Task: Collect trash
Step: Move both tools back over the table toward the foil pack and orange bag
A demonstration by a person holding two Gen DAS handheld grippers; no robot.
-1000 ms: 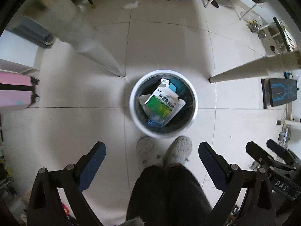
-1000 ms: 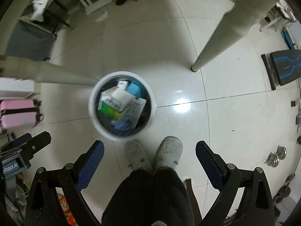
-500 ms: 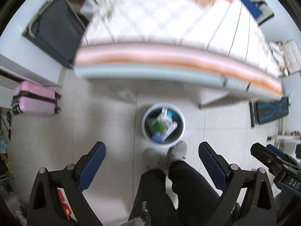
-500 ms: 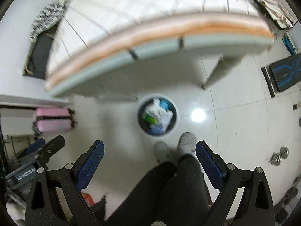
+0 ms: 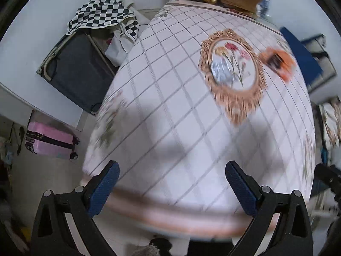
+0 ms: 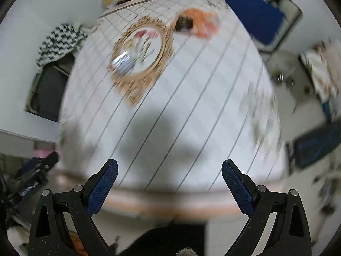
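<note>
Trash left to collect: an orange wrapper and a silvery piece, upper right of the left view, on the table. A second ago both cameras looked down into the bin; now they face the tabletop. Left gripper and right gripper gape wide, empty, so another pickup likely follows.

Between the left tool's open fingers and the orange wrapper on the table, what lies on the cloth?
Left wrist view: left tool, then bare checked tablecloth, then the gold-framed flower print with a shiny wrapper, just short of the orange wrapper.
</note>
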